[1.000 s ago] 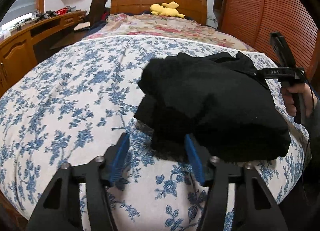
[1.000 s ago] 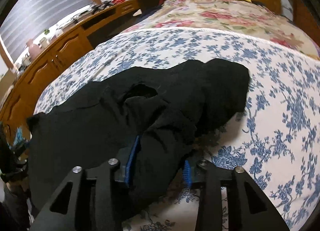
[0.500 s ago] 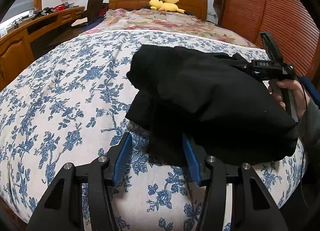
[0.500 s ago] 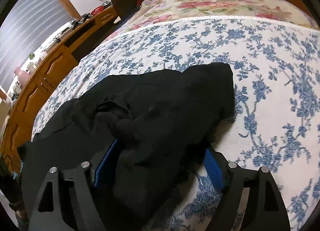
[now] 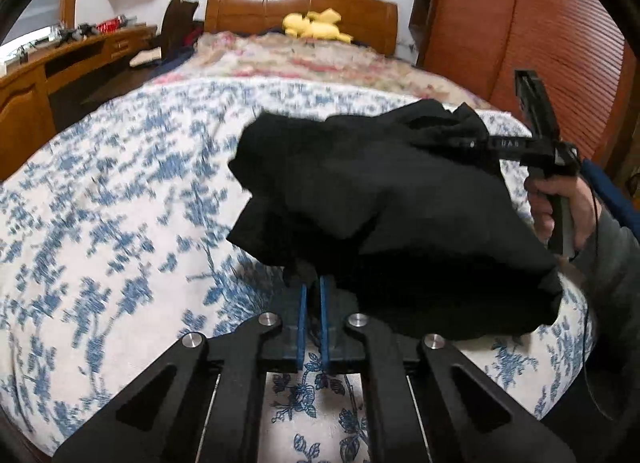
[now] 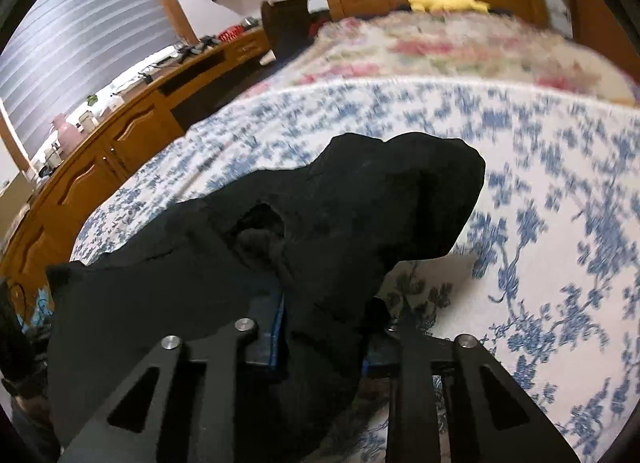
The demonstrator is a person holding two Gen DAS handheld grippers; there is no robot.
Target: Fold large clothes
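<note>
Bed (image 5: 120, 203) covered with a white quilt with blue flower print fills most of both views, and all places are given from it. At its far end a second cover with red and pink flowers (image 6: 440, 51) is seen, then the brown wooden headboard (image 5: 300, 7), against which a yellow plush toy (image 5: 316, 25) is laid. Along the left side of the bed a long brown wooden desk with cupboard doors (image 6: 100, 167) is placed, with small items on top which are too blurred to be named. On the right side of the bed a reddish-brown slatted wardrobe door (image 5: 540, 43) is seen.

On the near part of the bed, toward its right edge, the large black garment (image 5: 400, 215) is bunched in a thick heap. It is partly raised from the quilt at two places.

The left gripper (image 5: 312, 291) is at the near edge of the garment. Its blue pads (image 5: 303, 319) have just been brought almost together, and a thin edge of the black cloth is pinched between them.

The right gripper (image 6: 326, 327) is at the right end of the garment and is held by a hand (image 5: 560, 203) in a grey sleeve. Its jaws have just been closing, and a thick fold of the cloth is clamped between them; only one blue pad (image 6: 278, 327) is visible, the other is hidden by cloth.
</note>
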